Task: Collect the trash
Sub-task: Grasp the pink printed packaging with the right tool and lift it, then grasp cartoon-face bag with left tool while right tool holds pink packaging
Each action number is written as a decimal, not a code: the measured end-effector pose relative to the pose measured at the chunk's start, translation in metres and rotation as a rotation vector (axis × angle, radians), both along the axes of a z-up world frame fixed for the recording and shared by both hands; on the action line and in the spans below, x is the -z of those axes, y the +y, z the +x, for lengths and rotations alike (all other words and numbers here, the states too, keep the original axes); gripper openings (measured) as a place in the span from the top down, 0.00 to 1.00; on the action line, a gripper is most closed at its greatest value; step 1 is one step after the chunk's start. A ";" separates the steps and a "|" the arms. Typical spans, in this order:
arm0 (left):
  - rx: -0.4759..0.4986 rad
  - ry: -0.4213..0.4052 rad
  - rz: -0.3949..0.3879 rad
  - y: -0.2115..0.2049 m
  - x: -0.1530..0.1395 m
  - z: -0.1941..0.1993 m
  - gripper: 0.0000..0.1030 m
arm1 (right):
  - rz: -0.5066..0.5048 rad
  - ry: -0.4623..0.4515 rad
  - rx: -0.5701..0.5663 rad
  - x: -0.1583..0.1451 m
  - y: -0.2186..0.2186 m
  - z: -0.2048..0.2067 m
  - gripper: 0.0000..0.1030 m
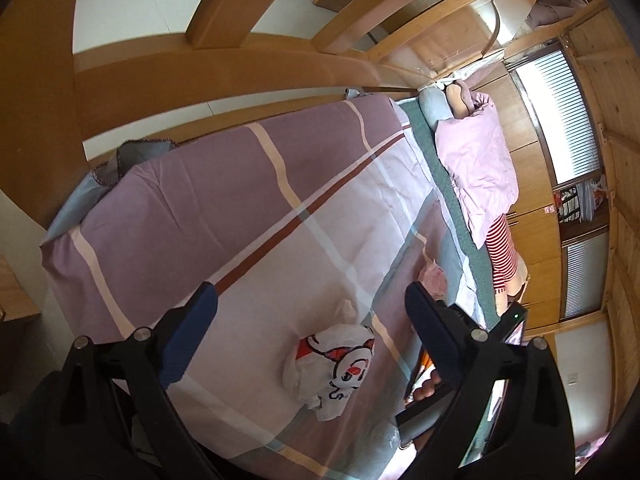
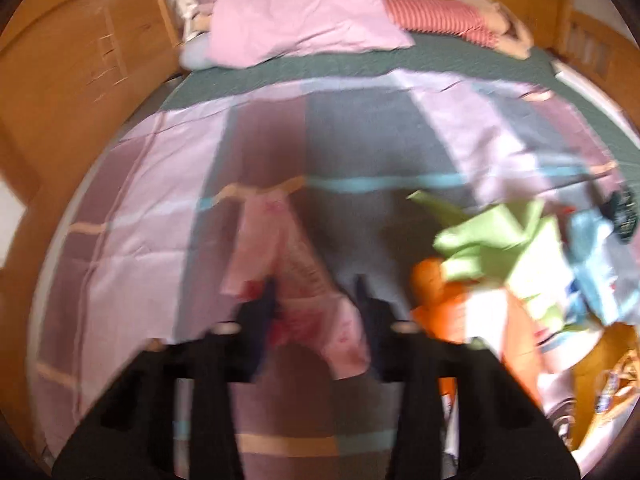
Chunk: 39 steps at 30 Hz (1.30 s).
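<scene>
Left claw (image 1: 310,308) stands wide open above the bed (image 1: 248,200), empty; a crumpled white plastic bag (image 1: 330,364) with red and black print lies on the plaid quilt (image 1: 180,208) between and just below its fingers. Right claw (image 2: 316,292), blurred, has its fingers narrowed around a pink wrapper (image 2: 288,264); whether the pads press it cannot be told. Right of this claw lies a heap of litter: an orange piece (image 2: 432,292), green paper (image 2: 492,236) and a blue packet (image 2: 592,256). Beyond both claws, a pink pillow (image 2: 300,12) and a red-striped cloth (image 2: 432,12) rest at the far edge by the wooden bed frame (image 2: 72,60).
</scene>
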State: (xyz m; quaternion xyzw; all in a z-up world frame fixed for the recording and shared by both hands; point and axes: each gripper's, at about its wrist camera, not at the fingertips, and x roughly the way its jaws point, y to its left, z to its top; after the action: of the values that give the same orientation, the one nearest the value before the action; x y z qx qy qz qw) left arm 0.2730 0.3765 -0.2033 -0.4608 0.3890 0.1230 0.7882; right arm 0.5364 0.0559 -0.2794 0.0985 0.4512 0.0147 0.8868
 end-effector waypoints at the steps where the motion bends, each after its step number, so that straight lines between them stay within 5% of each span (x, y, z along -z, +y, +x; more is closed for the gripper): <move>1: -0.001 0.000 0.002 0.000 0.000 0.000 0.09 | -0.015 -0.005 -0.010 -0.004 0.004 -0.009 0.80; 8: -0.021 0.008 0.022 0.002 -0.001 -0.003 0.09 | -0.199 -0.021 0.002 -0.045 0.024 -0.101 0.82; 11: 0.002 0.015 0.041 -0.002 -0.001 -0.002 0.09 | -0.228 0.046 -0.026 -0.027 0.031 -0.120 0.82; 13: 0.036 0.023 0.054 -0.007 -0.001 0.001 0.09 | -0.118 0.154 -0.109 -0.004 0.036 -0.123 0.81; 15: 0.062 0.033 0.061 -0.011 0.001 0.004 0.09 | 0.056 0.192 -0.144 0.004 0.031 -0.129 0.72; 18: 0.083 0.045 0.058 -0.015 0.003 0.007 0.09 | 0.200 0.100 -0.126 -0.011 0.018 -0.145 0.57; 22: 0.118 0.055 0.061 -0.023 0.006 0.012 0.08 | 0.082 -0.059 0.015 -0.033 0.000 -0.156 0.37; 24: 0.140 0.063 0.064 -0.027 0.007 0.014 0.08 | 0.015 -0.052 0.040 -0.028 -0.005 -0.147 0.28; 32: 0.223 0.084 0.050 -0.045 0.015 0.024 0.06 | 0.141 0.207 -0.021 0.030 -0.011 -0.120 0.28; 35: 0.224 0.094 0.052 -0.048 0.017 0.025 0.06 | 0.133 0.189 -0.088 0.025 -0.001 -0.125 0.52; 39: 0.232 0.107 0.044 -0.049 0.021 0.026 0.06 | 0.030 0.171 -0.184 0.017 0.028 -0.133 0.59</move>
State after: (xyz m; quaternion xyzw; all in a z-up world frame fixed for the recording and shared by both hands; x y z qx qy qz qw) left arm 0.2989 0.3272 -0.2239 -0.3881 0.4784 0.0641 0.7851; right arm 0.4037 0.0835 -0.2959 0.0708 0.5320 0.0944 0.8385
